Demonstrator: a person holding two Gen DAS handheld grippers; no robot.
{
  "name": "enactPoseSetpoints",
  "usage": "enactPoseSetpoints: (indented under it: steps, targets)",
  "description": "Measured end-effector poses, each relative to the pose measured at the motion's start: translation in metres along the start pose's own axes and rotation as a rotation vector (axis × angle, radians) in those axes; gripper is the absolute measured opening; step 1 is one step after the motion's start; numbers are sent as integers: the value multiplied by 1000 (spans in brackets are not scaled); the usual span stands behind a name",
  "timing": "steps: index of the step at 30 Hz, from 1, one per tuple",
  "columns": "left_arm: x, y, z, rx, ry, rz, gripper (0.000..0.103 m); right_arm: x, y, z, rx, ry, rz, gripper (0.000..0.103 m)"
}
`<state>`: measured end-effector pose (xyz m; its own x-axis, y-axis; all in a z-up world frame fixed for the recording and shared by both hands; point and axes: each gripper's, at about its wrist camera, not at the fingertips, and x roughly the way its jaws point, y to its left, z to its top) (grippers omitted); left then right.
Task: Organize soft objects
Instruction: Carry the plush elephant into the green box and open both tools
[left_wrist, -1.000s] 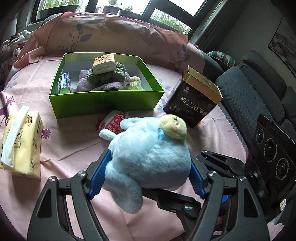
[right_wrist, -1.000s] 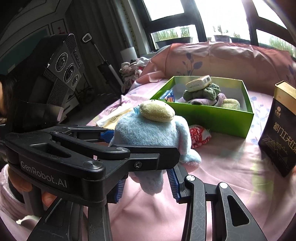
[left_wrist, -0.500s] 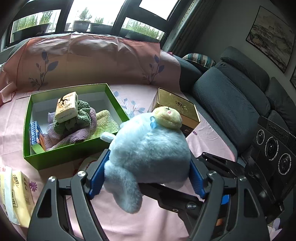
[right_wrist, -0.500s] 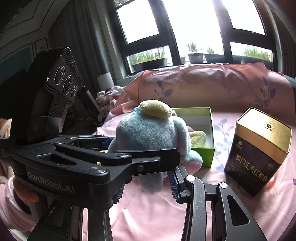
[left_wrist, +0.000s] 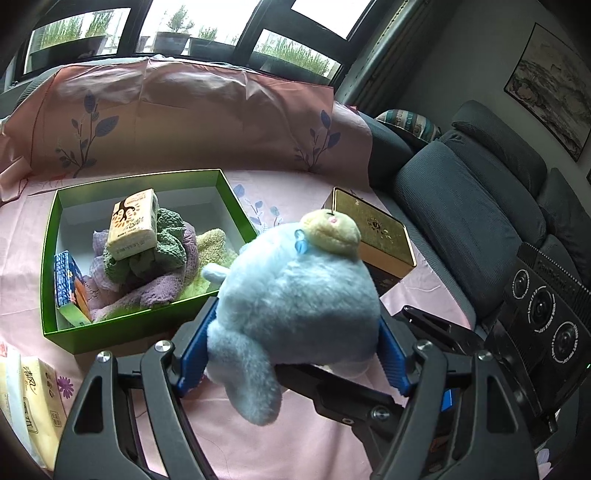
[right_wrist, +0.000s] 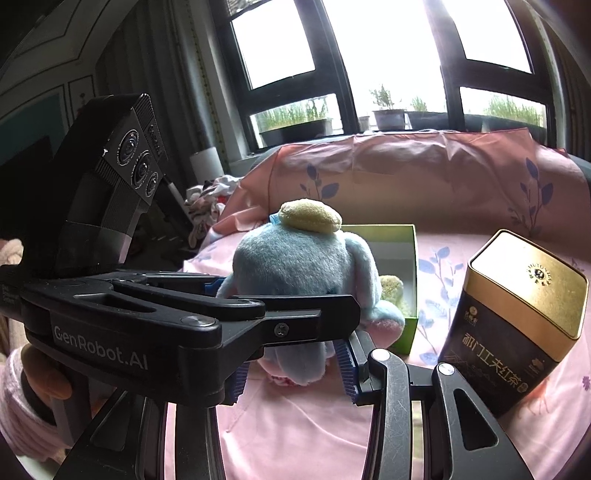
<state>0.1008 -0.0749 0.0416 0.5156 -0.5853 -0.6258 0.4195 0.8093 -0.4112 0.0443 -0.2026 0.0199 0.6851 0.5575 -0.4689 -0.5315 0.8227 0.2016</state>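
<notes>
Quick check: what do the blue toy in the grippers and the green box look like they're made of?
Blue toy: plush, fuzzy pile that bulges between the left gripper's pads. Green box: probably glossy coated cardboard, with thin straight walls, crisp corners and a white inside.

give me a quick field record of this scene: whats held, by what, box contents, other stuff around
held item: blue plush toy
left hand-held gripper: blue pads pressed on the toy's body
right hand-held gripper: closed on the toy's lower part
toy position: lifted, beside the green box
box contents: towels, tissue pack on top, small blue carton
nearby: black and gold tin, yellow tissue pack
surface: pink cloth
</notes>
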Motion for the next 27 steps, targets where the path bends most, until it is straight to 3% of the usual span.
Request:
enactPoseSetpoints:
  steps: [8, 15, 27]
  targets:
    - [4, 12, 39, -6, -22, 42, 77, 23, -15, 32, -5, -34, 45, 43]
    - [21, 45, 72, -54, -3, 63, 76, 64, -30, 59, 7, -2, 57, 43]
    - [39, 90, 83, -119, 24, 93, 77, 113, -27, 65, -8, 62, 35, 43]
